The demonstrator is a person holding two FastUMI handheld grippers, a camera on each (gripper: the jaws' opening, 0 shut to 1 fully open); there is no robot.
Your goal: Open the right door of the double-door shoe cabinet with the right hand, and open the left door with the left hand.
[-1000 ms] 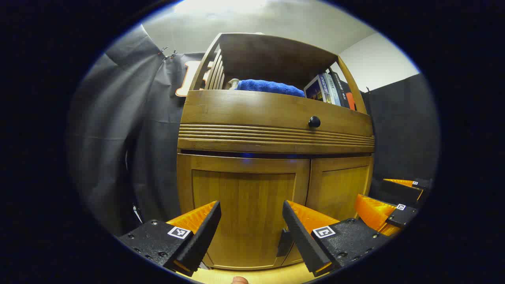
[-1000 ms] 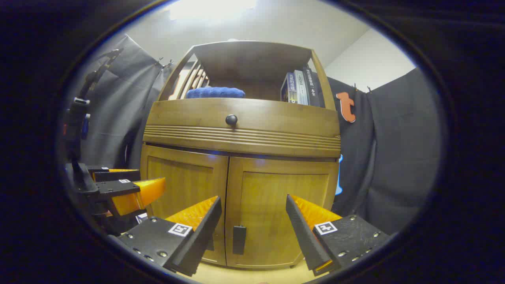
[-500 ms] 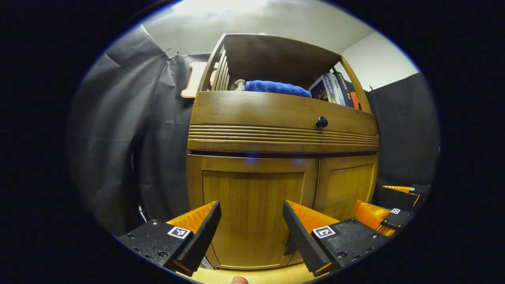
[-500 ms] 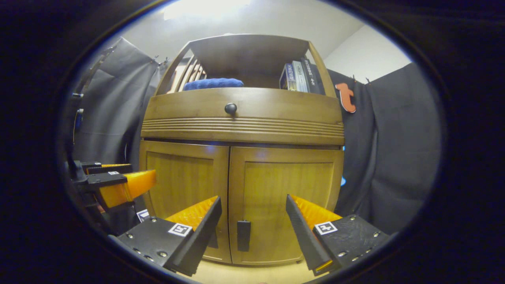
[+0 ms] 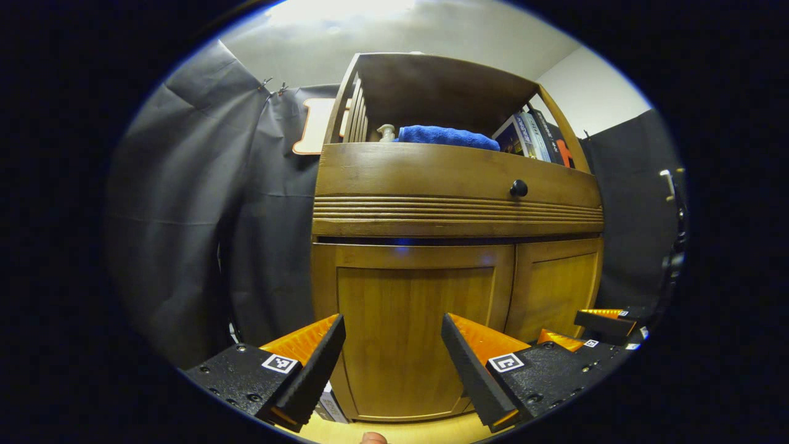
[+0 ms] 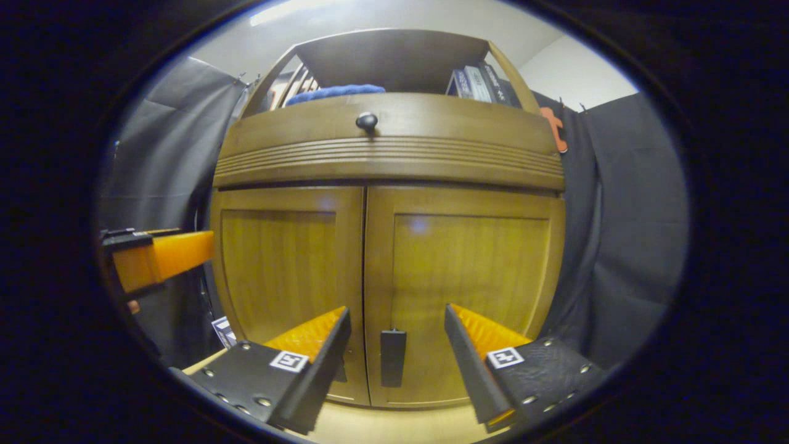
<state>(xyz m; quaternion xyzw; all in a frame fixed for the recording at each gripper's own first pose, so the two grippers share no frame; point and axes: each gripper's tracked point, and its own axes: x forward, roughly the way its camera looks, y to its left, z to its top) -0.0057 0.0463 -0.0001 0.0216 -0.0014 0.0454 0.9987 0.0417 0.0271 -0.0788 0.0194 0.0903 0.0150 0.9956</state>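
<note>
Right gripper (image 6: 397,345): jaws spread wide, holding nothing, aimed at the lower middle of the cabinet; also seen low at right in the left gripper view (image 5: 607,327).
Left gripper (image 5: 392,351): jaws spread wide, holding nothing, aimed at the lower part of the left door; also seen at far left in the right gripper view (image 6: 157,259), apart from the cabinet.
Right door handle (image 6: 392,357): dark vertical pull near the door's inner edge, framed between the right gripper's fingers, not touched.
Right door (image 6: 471,271): closed, flush with its neighbour along the centre seam.
Left door (image 5: 413,333): closed; handle partly hidden behind a finger in the right gripper view.
Floor (image 6: 394,425): light wood strip under the cabinet.
Small box (image 5: 330,404): beside the cabinet's lower left corner, details unclear.
Shoe cabinet (image 6: 388,160): brown wood, ribbed band above the doors, upright against the booth wall.
Drawer knob (image 6: 367,121): round, dark, on the front above the ribbed band.
Blue towel (image 5: 447,137): folded on the open top shelf.
Pump bottle (image 5: 386,132): just left of the towel.
Books (image 5: 527,137): standing at the shelf's right end, tilted.
</note>
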